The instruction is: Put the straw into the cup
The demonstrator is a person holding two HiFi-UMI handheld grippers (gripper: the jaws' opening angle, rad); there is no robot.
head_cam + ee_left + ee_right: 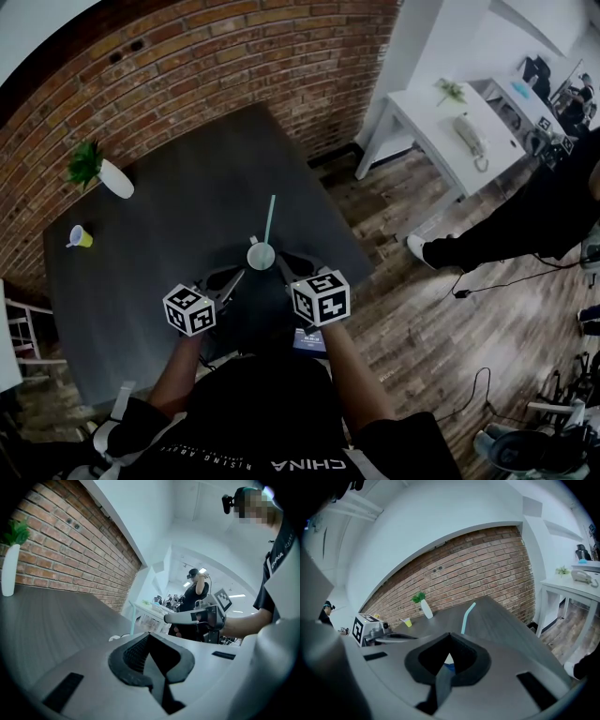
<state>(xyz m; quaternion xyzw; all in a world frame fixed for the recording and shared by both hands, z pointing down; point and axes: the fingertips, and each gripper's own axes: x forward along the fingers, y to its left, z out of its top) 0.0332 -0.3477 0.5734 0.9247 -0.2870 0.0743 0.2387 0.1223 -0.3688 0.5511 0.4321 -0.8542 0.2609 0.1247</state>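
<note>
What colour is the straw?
Light teal; the straw shows best in the head view.

We see open room across the middle and right of the dark table [187,178]. In the way: cup [261,255] near the front edge, straw [269,217] sticking up from it. Yellow cup [82,237] and plant vase [114,178] stand well off left. Brick wall [206,56] blocks the far side.

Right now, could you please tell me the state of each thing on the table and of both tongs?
Cup: upright.
Straw: in the cup, tilted.
Left tongs: shut, empty.
Right tongs: shut, empty.
Vase: upright.
</note>
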